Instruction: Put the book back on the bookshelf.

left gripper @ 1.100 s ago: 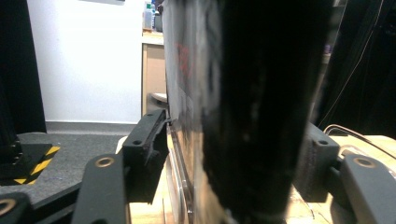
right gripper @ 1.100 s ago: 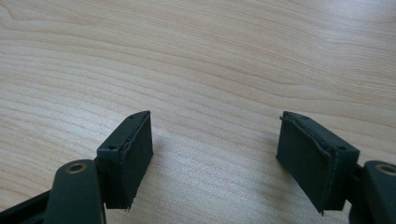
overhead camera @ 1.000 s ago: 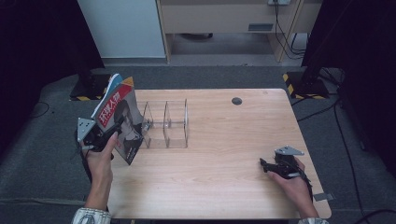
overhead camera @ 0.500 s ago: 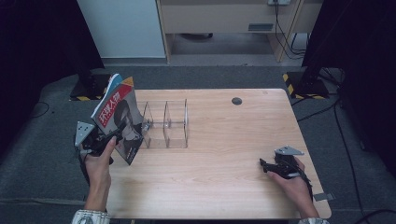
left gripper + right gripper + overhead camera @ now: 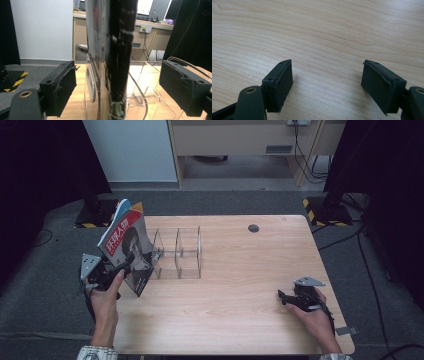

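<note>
Left tool [image 5: 131,262] jaws just opened, pads now clear of the magazines [image 5: 126,242] on both sides. Magazines standing tilted at the left end of the clear acrylic rack [image 5: 177,251], lower edge against its first divider. Release judged complete; insertion likely done, pending withdrawal. Right tool [image 5: 283,296] open, empty, resting on the tabletop [image 5: 240,270] well right of the rack.

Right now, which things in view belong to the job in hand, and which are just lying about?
In the job:
- magazines, standing at the rack's left end
- clear rack
- left gripper, jaws just opened, pads clear of the magazines

Lying about:
- right gripper, open, resting on the table
- dark round spot on the tabletop
</note>
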`<state>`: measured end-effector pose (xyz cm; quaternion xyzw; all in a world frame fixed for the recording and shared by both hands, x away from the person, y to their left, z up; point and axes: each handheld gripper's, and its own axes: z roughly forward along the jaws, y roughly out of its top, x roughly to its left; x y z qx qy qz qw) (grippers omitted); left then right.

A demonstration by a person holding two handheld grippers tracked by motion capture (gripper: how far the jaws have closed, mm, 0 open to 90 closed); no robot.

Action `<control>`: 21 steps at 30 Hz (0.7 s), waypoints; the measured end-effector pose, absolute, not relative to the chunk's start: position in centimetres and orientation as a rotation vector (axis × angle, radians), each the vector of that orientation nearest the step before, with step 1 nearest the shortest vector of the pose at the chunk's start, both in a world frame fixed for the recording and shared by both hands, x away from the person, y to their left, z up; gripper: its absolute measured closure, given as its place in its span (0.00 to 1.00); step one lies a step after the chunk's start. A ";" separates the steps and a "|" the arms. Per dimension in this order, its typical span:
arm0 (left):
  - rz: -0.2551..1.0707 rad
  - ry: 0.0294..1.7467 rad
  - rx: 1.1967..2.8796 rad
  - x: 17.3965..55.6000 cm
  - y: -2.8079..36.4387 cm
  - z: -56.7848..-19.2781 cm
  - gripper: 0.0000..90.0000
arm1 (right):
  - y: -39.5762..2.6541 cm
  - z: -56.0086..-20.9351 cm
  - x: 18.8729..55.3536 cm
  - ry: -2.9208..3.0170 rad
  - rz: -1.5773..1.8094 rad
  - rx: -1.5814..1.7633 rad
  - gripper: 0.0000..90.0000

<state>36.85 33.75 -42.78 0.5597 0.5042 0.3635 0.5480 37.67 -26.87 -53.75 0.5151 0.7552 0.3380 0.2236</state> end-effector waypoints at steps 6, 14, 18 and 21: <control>0.871 1.201 1.348 36.6 33.5 -43.1 0.13 | -26.8 -53.8 37.7 2.085 0.934 1.423 0.28; 0.865 1.212 1.371 36.4 33.6 -43.5 0.12 | -26.8 -53.8 37.7 2.088 0.934 1.417 0.27; 0.867 1.213 1.407 36.2 33.3 -43.8 0.10 | -26.8 -53.8 37.7 2.087 0.935 1.418 0.27; 0.869 1.209 1.427 36.0 33.0 -44.0 0.09 | -26.8 -53.8 37.7 2.086 0.934 1.418 0.27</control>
